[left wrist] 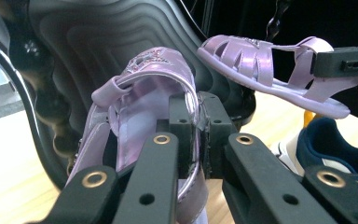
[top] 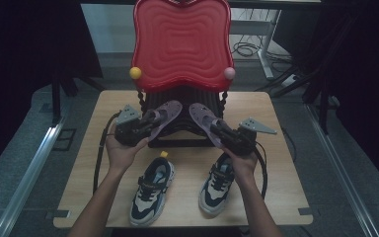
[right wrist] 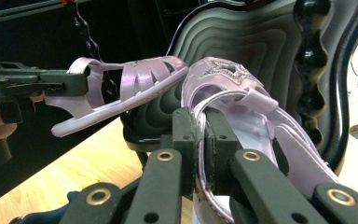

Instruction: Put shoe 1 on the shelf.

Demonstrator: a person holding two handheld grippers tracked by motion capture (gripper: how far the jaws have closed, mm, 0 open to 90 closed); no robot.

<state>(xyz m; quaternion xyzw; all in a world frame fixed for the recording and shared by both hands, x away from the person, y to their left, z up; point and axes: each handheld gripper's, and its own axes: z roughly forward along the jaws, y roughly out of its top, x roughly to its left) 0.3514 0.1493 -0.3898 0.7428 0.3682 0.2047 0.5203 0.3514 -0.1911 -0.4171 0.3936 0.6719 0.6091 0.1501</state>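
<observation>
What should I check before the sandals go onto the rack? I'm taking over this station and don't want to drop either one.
1. Left gripper shut on the left sandal: ok, jaws pinch its side edge.
2. Right gripper shut on the right sandal: ok, same pinch on the rim.
3. Sandals apart from each other: ok, a gap shows between the toes in the high view.
4. Toes aimed at the black rack: ok, both point toward it.
5. Sandals already resting on the rack: cannot tell.
6. Sneakers out of the way: ok, both sit on the table nearer the person.
</observation>
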